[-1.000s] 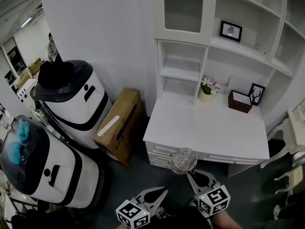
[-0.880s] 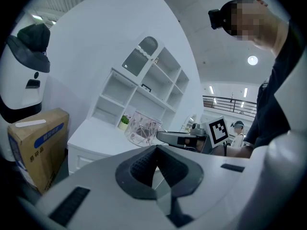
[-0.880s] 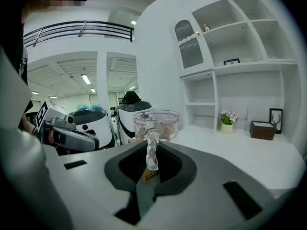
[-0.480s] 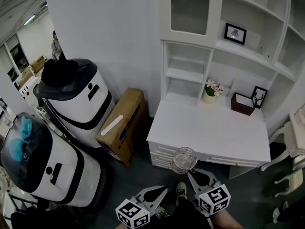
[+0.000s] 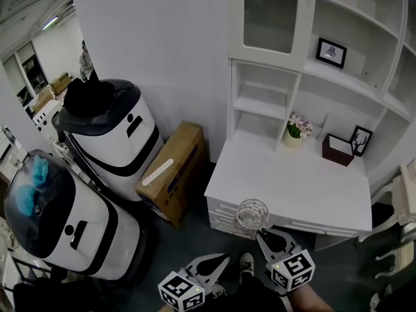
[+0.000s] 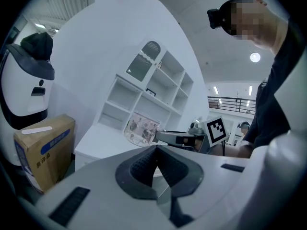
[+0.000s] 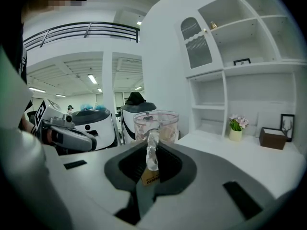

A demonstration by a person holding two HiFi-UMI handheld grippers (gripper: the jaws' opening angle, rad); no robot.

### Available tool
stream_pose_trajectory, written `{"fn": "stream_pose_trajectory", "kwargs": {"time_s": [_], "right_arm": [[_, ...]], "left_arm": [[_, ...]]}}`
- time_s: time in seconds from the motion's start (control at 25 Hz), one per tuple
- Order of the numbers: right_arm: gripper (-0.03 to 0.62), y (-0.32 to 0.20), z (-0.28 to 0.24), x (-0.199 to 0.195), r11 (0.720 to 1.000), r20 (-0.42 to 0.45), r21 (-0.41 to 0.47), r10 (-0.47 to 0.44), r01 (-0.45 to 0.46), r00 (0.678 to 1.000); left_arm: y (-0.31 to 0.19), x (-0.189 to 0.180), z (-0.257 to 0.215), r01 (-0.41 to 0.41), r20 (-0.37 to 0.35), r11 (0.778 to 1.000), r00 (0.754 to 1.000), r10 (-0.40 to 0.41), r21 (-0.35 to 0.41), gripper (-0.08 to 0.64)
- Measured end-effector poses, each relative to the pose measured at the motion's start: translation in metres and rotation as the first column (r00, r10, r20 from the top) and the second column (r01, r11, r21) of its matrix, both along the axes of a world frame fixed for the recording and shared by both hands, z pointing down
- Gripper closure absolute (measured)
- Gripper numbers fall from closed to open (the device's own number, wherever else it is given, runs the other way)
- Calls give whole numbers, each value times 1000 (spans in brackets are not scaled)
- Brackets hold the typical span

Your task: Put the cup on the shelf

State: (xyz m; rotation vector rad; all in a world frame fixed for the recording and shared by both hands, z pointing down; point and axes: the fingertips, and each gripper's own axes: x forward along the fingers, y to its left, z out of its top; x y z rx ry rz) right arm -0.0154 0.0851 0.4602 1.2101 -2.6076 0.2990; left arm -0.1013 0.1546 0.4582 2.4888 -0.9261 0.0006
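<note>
The cup [image 5: 251, 215], a clear glass one with a side handle, is upright and held clear of any support, just in front of the front edge of the white surface [image 5: 292, 181]. It is not on a shelf.

The right tongs [image 5: 262, 235] are pinching the cup's handle; in the right gripper view the handle stands vertically between the two dark pads, with the cup body [image 7: 156, 126] beyond them. A small brown tag with dark print shows low between the pads, but the print is too blurred to read.

The left tongs [image 5: 225, 259] are pressed together with nothing between them, low and to the left of the cup. Each gripper carries a cube with black-and-white square markers [image 5: 292, 270].

The white shelf unit [image 5: 266, 103] rises from the back of the surface. Its open compartments hold two framed pictures [image 5: 331, 52]. On the surface stand a small pot of pink flowers [image 5: 296, 130] and a dark brown box [image 5: 340, 151].

On the floor to the left, a cardboard box [image 5: 170, 171] leans against the wall. It carries a strip of pale tape and a band of blue print, probably a brand line, not legible. Beside it stand two white machines with black tops [image 5: 107, 135].
</note>
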Motion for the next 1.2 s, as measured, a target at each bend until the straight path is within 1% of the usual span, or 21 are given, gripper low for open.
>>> {"fn": "stream_pose_trajectory", "kwargs": {"time_s": [0.28,0.68,1.2], "right_arm": [[565,-19,4,8,1000,13,-8,-18,18,1000],[565,-54,5,36,1000,25,-15,-6,6,1000],[565,-100,11,54,999,37,-28,-16,17,999]], "left_arm": [[-22,8,-1,28,0,1000,1000,-28,-2,555],[-56,36,-2,23,6,1000,1000,-23,-3,555],[-99,56,0,35,12,999,999,-35,-15,555]]}}
